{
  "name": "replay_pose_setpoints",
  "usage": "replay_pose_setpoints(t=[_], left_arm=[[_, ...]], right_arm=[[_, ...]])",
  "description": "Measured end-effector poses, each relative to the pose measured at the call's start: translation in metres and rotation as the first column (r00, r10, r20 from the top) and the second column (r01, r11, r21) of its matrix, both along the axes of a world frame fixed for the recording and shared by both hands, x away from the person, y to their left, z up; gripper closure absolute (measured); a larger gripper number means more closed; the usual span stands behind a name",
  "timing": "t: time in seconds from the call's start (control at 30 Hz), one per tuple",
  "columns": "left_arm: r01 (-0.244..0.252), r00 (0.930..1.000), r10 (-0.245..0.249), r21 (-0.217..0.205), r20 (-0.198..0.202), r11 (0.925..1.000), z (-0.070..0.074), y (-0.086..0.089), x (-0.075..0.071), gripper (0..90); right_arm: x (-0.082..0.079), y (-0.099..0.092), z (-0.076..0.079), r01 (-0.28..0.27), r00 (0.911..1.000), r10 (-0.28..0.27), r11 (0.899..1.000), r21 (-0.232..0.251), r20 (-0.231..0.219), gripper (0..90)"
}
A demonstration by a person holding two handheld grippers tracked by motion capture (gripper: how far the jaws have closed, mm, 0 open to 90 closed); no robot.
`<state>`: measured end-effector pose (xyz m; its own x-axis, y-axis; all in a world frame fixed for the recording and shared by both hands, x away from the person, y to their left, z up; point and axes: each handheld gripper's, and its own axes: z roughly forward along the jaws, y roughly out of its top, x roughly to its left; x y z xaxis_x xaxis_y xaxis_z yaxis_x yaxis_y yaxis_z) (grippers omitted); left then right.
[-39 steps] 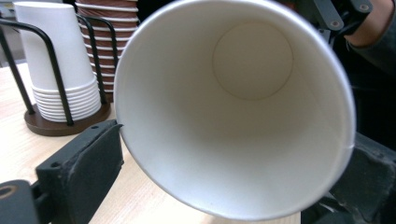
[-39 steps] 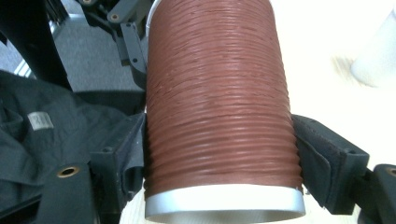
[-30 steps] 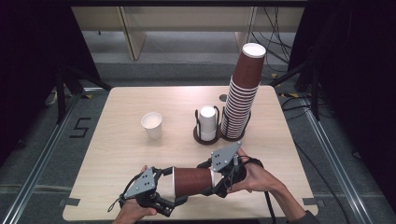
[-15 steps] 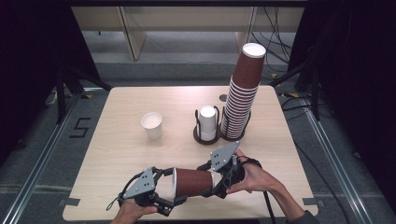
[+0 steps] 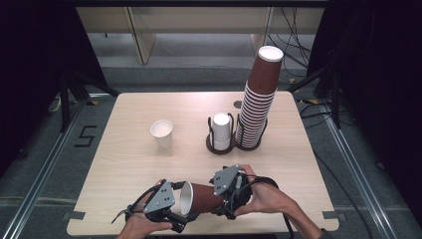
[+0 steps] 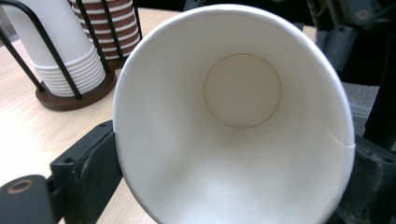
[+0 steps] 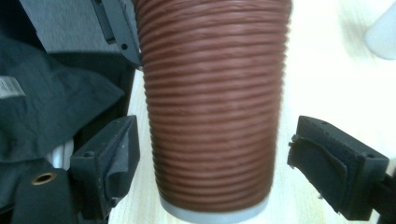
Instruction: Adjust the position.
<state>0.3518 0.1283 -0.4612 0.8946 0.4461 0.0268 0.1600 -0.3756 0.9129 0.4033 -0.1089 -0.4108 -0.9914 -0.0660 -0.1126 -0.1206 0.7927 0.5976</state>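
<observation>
A brown ribbed paper cup lies on its side near the front edge of the table, at about six o'clock in the high view, its long axis running nine to three: the white-lined mouth faces nine o'clock, the base three. The left gripper has its jaws closed on the cup's rim end, pads pressed to both sides; its own view looks straight into the mouth. The right gripper sits at the base end; its jaws have just been opening and now stand apart with gaps either side of the cup, clear of it.
</observation>
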Motion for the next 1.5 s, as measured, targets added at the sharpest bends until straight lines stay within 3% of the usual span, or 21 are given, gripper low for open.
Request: replay_pose_setpoints(t=[0.17, 0.2, 0.33, 0.4, 0.43, 0.5, 0.53, 0.6, 0.63, 0.7, 0.8, 0.83, 0.87, 0.9, 1.0, 1.07, 1.1, 1.23, 1.43, 1.5], left_arm=[[0.005, 1.0, -0.005, 0.026, 0.005, 0.9996, -0.001, -0.003, -0.002, 8.0], [0.006, 0.9999, -0.006, 0.037, 0.01, 0.9993, 0.0, -0.003, -0.002, 7.9], [0.006, 0.9998, -0.007, 0.062, 0.018, 0.998, 0.001, -0.003, -0.002, 7.9], [0.002, 0.9999, -0.003, 0.058, 0.016, 0.9983, 0.001, -0.004, -0.003, 7.9], [0.004, 0.9998, -0.005, 0.06, 0.017, 0.9982, 0.001, -0.004, -0.003, 7.9], [0.004, 0.9999, -0.004, 0.058, 0.015, 0.9983, 0.001, -0.005, -0.004, 7.9], [0.006, 0.9998, -0.007, 0.066, 0.02, 0.9978, 0.002, -0.005, -0.004, 7.8], [0.012, 0.9997, -0.014, 0.056, 0.022, 0.9983, 0.001, -0.006, -0.004, 7.8], [0.01, 0.9997, -0.012, 0.064, 0.023, 0.9979, 0.002, -0.005, -0.004, 7.8], [0.013, 0.9998, -0.014, 0.062, 0.017, 0.998, 0.002, -0.005, -0.005, 7.7], [0.012, 0.9997, -0.012, 0.046, 0.019, 0.9989, 0.002, -0.005, -0.005, 7.3], [0.013, 0.9997, -0.014, 0.045, 0.02, 0.9989, 0.002, -0.004, -0.004, 6.8], [0.009, 0.9998, -0.009, 0.025, 0.017, 0.9997, 0.002, -0.004, -0.004, 6.2], [0.012, 0.9998, -0.012, 0.009, 0.017, 0.9999, 0.001, -0.004, -0.003, 5.6], [-0.001, 1.0, 0.001, -0.072, -0.001, 0.9974, 0.001, -0.001, -0.002, 4.3], [-0.018, 0.9998, 0.016, -0.137, -0.016, 0.9904, 0.001, 0.0, -0.001, 3.8], [-0.018, 0.9997, 0.016, -0.148, -0.018, 0.9888, 0.0, 0.002, -0.001, 3.3], [-0.036, 0.9983, 0.025, -0.215, -0.053, 0.9761, -0.002, 0.004, 0.001, 3.2], [-0.053, 0.9965, 0.034, -0.264, -0.076, 0.9631, -0.004, 0.004, 0.002, 3.3], [-0.055, 0.9964, 0.035, -0.263, -0.077, 0.9633, -0.004, 0.005, 0.002, 3.3]], right_arm=[[-0.006, 0.009, -0.003, 0.004, 0.9999, -0.003, 0.999, -0.037, 0.013, 17.5], [-0.005, 0.01, -0.004, -0.017, 0.9998, 0.017, 0.999, -0.033, 0.012, 17.8], [-0.006, 0.012, -0.005, -0.009, 0.9997, 0.01, 0.999, -0.042, 0.021, 18.0], [-0.007, 0.012, -0.006, 0.011, 0.9999, -0.011, 0.999, -0.041, 0.008, 17.9], [-0.005, 0.013, -0.006, -0.015, 0.9995, 0.016, 0.999, -0.044, 0.029, 17.7], [-0.007, 0.014, -0.007, -0.009, 0.9997, 0.01, 0.999, -0.052, 0.021, 18.3], [-0.008, 0.014, -0.008, 0.011, 0.9999, -0.01, 0.999, -0.053, 0.01, 18.5], [-0.006, 0.016, -0.01, -0.014, 0.9997, 0.015, 0.998, -0.056, 0.021, 17.9], [-0.01, 0.015, -0.011, 0.026, 0.9997, -0.026, 0.998, -0.061, 0.001, 18.5], [-0.007, 0.016, -0.012, -0.013, 0.9999, 0.013, 0.998, -0.058, 0.008, 20.3], [-0.005, 0.017, -0.014, -0.027, 0.9995, 0.028, 0.998, -0.056, 0.011, 21.0], [-0.008, 0.015, -0.014, 0.011, 0.9996, -0.013, 0.998, -0.056, -0.027, 21.1], [-0.002, 0.015, -0.014, -0.043, 0.999, 0.043, 0.998, -0.036, 0.011, 21.3], [-0.001, 0.014, -0.015, -0.041, 0.9989, 0.041, 0.999, -0.023, 0.02, 21.3], [0.006, 0.01, -0.017, -0.051, 0.9979, 0.052, 0.998, 0.025, -0.038, 21.5], [0.009, 0.007, -0.019, -0.038, 0.9955, 0.043, 0.997, 0.064, -0.084, 21.7], [0.008, 0.006, -0.02, -0.022, 0.9903, 0.035, 0.995, 0.097, -0.135, 21.7], [0.012, 0.003, -0.019, -0.012, 0.9868, 0.035, 0.99, 0.143, -0.158, 21.8], [0.014, -0.002, -0.017, -0.002, 0.9851, 0.033, 0.984, 0.178, -0.169, 22.0], [0.015, -0.003, -0.017, 0.003, 0.9838, 0.03, 0.983, 0.184, -0.177, 22.0]])
